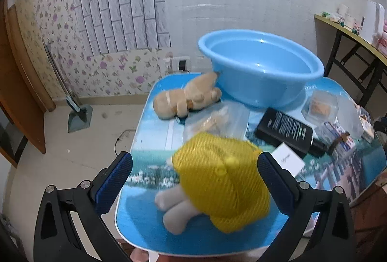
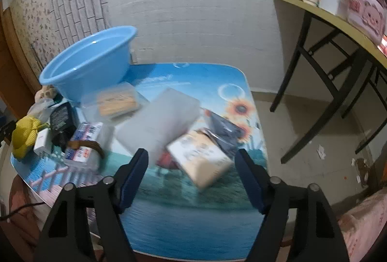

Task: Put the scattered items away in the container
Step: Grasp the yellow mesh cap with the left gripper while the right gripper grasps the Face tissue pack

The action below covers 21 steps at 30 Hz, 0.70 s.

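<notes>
The blue basin (image 1: 261, 68) sits empty at the table's (image 1: 145, 225) far side, every item still scattered before it, the left gripper (image 1: 194, 185) spread around the yellow plush (image 1: 222, 187), the right gripper (image 2: 191, 177) spread, holding nothing.

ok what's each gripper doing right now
Left gripper: open, jaws either side of the yellow knitted plush toy, not gripping.
Right gripper: open, holding nothing.

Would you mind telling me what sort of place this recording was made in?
Most likely a room in a home: floral wallpaper on the wall, a small picture-printed table strewn with household bits, and a wooden side table on black legs holding cups and boxes.
</notes>
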Each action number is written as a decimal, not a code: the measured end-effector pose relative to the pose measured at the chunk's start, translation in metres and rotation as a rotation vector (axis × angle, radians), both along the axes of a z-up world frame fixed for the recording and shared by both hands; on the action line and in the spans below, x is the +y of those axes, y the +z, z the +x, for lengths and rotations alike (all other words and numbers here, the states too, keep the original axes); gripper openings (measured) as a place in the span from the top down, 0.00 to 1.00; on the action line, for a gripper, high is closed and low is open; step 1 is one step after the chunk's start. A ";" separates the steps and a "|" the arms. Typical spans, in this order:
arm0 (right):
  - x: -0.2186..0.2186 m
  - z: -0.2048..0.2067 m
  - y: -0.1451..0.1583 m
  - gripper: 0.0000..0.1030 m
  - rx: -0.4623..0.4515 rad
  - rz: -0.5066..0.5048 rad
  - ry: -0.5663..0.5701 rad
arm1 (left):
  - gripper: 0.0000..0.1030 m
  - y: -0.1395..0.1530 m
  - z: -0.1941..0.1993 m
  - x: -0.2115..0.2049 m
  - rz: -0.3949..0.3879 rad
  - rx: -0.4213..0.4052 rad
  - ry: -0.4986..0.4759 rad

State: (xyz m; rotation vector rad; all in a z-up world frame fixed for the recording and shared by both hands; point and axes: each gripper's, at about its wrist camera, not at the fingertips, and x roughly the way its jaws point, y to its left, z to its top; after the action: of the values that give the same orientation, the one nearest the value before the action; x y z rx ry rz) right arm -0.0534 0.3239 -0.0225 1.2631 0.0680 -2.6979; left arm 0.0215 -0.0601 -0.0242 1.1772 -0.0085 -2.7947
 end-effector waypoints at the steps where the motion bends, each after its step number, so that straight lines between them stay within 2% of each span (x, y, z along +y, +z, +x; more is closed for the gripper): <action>1: 0.004 0.000 -0.002 0.32 -0.005 -0.002 -0.011 | 0.00 -0.003 0.001 0.000 0.002 -0.006 -0.002; 4: 0.012 -0.002 -0.008 0.37 -0.028 -0.032 -0.016 | 0.00 -0.009 0.003 -0.001 0.020 -0.020 -0.008; 7: 0.008 -0.005 -0.012 0.41 -0.029 -0.036 0.027 | 0.00 -0.014 0.001 0.000 0.048 -0.035 -0.020; 18: -0.001 -0.012 -0.023 0.42 -0.045 -0.043 0.082 | 0.00 -0.025 -0.008 0.011 0.060 -0.058 -0.073; 21: -0.007 -0.007 -0.021 0.47 -0.060 -0.038 0.116 | 0.00 -0.029 -0.009 0.016 0.050 -0.065 -0.090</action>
State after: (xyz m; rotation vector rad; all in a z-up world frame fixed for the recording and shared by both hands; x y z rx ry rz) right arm -0.0607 0.3173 -0.0438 1.2865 0.0793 -2.5502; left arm 0.0124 -0.0446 -0.0537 1.3104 0.0036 -2.8481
